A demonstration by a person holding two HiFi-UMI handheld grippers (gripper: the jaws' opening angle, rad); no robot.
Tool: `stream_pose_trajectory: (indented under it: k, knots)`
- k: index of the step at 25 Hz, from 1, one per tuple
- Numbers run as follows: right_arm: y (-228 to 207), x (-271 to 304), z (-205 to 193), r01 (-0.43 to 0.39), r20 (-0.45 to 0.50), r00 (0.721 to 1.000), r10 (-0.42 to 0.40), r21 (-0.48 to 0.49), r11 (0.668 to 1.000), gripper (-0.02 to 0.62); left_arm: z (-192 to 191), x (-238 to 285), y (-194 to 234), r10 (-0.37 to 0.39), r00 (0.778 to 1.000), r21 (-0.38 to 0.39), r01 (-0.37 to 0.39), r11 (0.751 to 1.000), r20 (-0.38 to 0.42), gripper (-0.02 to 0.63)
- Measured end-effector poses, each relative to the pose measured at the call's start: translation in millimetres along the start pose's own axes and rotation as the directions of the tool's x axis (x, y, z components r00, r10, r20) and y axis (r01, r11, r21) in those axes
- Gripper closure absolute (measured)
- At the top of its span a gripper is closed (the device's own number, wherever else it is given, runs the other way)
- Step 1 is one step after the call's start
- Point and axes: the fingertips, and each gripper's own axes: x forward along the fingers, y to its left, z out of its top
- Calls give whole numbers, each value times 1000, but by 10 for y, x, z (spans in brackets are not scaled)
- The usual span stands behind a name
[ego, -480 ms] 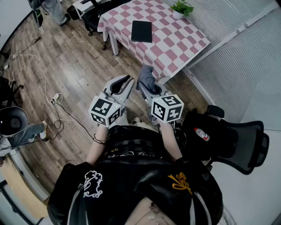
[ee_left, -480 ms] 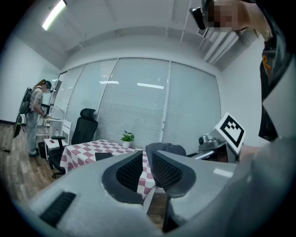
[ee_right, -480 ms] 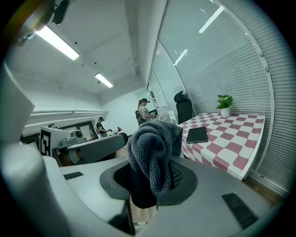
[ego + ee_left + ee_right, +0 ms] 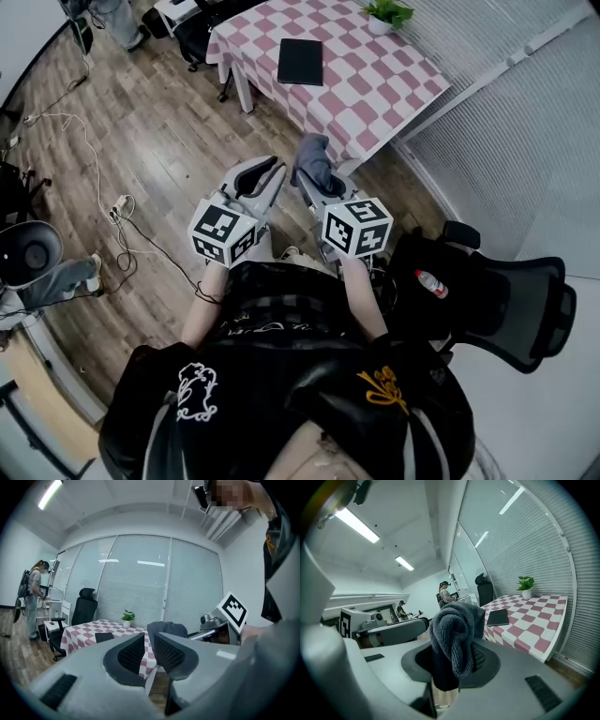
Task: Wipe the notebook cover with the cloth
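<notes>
1. Cloth (image 4: 453,629), dark grey and bunched, is pinched between the fingers of the right gripper (image 4: 454,662) and sticks up past their tips.
2. Fingers of the left gripper (image 4: 149,641) stand slightly apart with nothing between them, just left of the right pair.
3. Black notebook (image 4: 300,61) lies flat on the checked bench (image 4: 380,89), well ahead of both pairs of fingers.
4. Wooden floor (image 4: 178,141) lies between the fingers and the bench.
5. Potted plant (image 4: 386,16) stands on the bench beyond the notebook. A black office chair (image 4: 506,300) sits behind and right of the right fingers.
</notes>
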Motion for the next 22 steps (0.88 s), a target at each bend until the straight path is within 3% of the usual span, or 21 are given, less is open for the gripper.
stream_pose_trajectory:
  k: [13,22]
  knots:
    - [-300,289,55,30,-15,999,-29,35,999,515,-53,172,354,9,999,6,-9,1000,-38,540]
    - [-628,1026,298,102,-62,993,-98,69,992,515,16,690,1128,-63,996,-23,62,998,-67,540]
